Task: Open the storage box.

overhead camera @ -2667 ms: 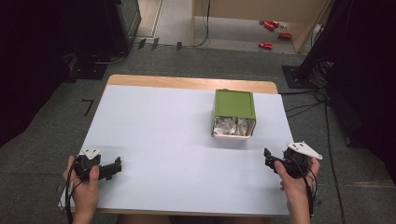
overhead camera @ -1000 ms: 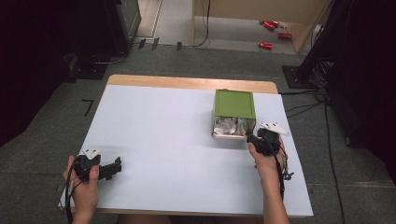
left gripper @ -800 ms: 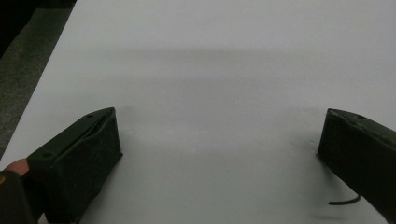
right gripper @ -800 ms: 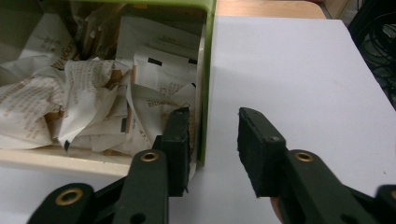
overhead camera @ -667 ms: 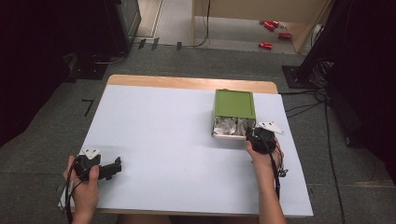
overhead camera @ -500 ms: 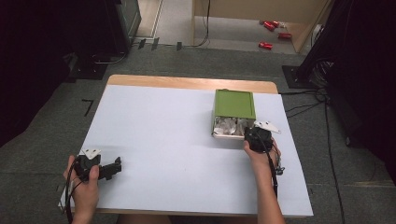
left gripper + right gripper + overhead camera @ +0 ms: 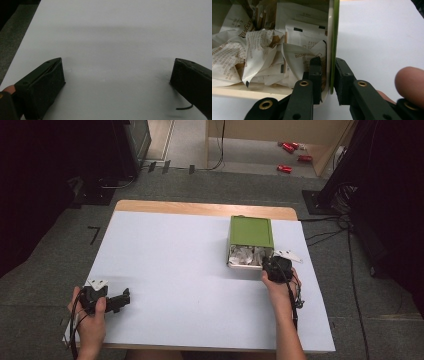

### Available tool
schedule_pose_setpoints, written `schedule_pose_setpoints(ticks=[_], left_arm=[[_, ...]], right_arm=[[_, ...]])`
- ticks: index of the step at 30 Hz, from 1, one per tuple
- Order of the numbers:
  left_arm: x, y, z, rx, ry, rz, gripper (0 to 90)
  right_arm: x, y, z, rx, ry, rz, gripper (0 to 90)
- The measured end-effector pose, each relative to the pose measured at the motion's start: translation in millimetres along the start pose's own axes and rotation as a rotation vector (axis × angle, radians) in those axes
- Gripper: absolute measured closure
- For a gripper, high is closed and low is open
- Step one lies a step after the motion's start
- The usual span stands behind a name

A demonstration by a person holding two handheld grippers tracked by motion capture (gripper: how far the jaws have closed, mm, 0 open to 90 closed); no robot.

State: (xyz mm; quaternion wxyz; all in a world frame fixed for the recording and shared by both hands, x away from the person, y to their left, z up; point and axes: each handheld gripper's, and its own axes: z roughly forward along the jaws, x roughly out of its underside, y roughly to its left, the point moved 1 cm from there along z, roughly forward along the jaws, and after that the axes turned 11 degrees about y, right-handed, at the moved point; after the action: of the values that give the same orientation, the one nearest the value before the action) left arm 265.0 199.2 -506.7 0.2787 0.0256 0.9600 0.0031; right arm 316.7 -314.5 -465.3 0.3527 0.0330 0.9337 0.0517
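My right gripper [image 7: 327, 75] has just been closing and now pinches the right wall of the box [image 7: 250, 232]: one jaw inside among the packets, one outside, both snug on the thin wall. My left gripper [image 7: 117, 82] rests with jaws wide apart over bare table [image 7: 175, 270], holding nothing. The green-lidded box sits at about 1 o'clock on the table, its open near end stuffed with crumpled white paper packets [image 7: 262, 50].
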Motion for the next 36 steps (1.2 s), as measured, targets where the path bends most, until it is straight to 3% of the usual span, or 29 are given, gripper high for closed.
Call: schedule_pose_setpoints(ticks=[23,29,36], left_arm=[[0.0,-0.2,0.1,0.0,-0.002,-0.001,0.0],[0.0,-0.2,0.1,0.0,-0.001,-0.001,0.0],[0.0,-0.2,0.1,0.0,-0.002,-0.002,0.0]], right_arm=[[12.5,-3.7,-25.3,-0.039,0.013,-0.031,81.3],[9.6,-4.6,-32.3,-0.047,-0.041,-0.014,84.5],[6.3,-3.2,-34.1,-0.039,-0.049,-0.009,84.8]])
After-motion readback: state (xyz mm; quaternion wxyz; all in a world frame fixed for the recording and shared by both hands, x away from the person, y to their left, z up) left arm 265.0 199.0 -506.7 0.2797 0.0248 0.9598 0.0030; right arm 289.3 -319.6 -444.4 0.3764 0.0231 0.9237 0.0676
